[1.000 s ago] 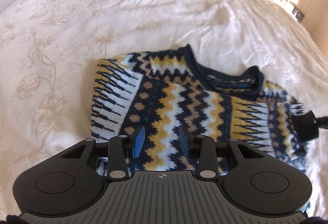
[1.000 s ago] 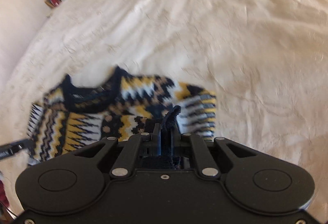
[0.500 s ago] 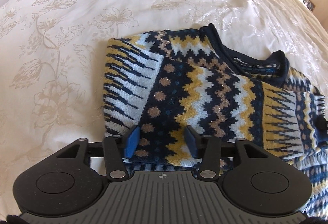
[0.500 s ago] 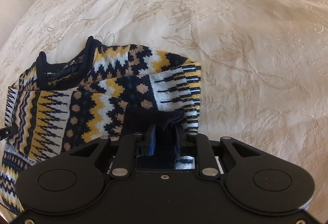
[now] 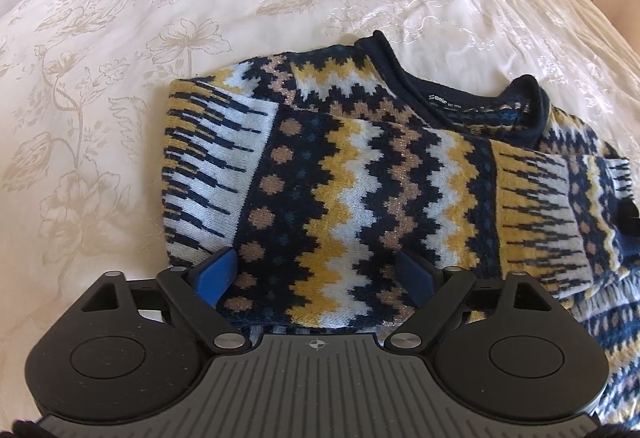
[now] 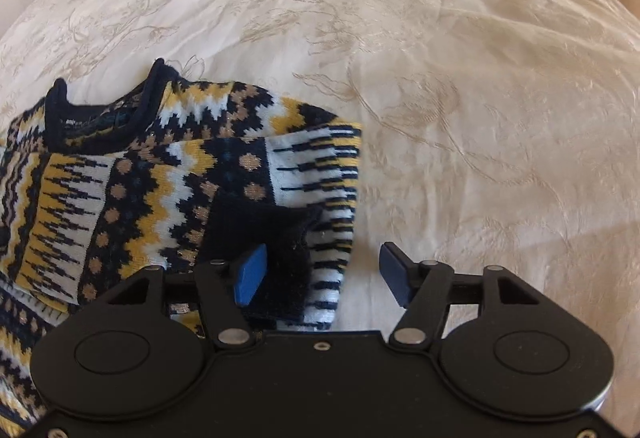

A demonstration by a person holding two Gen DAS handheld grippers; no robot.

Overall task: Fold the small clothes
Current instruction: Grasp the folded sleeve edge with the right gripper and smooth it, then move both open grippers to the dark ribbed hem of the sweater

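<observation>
Left claw (image 5: 316,274): released, my fingers spread above the sweater's near folded edge.
Right claw (image 6: 322,272): released over the dark cuff (image 6: 280,258) (nothing gripped).
Sweater (image 5: 380,177): folded on the bedspread (image 5: 120,77).
Room: bare bedspread beyond its edges.

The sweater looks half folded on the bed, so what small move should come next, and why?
Probably lift both grippers back. The left gripper and right gripper both stand open, holding nothing, and the sweater lies on the bedspread with its dark cuff folded onto the body.
</observation>
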